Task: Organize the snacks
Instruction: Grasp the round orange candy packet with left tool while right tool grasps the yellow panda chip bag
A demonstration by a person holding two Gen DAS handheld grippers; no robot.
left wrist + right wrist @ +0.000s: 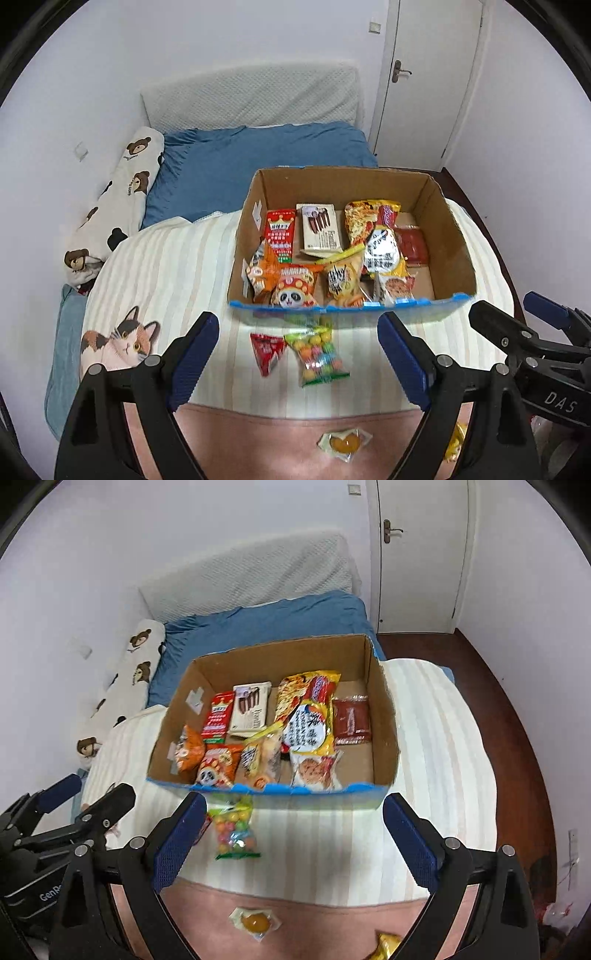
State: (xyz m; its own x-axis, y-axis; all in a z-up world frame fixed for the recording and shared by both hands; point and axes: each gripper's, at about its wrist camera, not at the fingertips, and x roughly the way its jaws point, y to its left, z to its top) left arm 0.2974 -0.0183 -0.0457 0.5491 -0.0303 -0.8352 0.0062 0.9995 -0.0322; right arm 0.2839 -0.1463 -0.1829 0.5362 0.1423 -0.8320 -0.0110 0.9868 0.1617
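While both tools hang over the bed with jaws wide and nothing between them, left tool (299, 334) and right tool (295, 812) side by side, the cardboard box (452, 236) sits on the striped blanket (177, 266), part-filled with snack packets. Outside it, just before its near wall, lie a candy bag (319, 356), a red triangular packet (266, 350) and, nearer, a jelly cup (344, 443).

My left wrist camera looks steeply down along my left gripper (299, 354) at the open brown cardboard box with a blue front rim (458, 236), which sits right of centre. My right wrist camera, beside it, faces the same way past my right gripper (293, 834); there the box (384, 709) sits centre-left. Both views share the box, the clear bag of coloured candy balls (319, 354) (234, 836), and each other's gripper at a frame edge.
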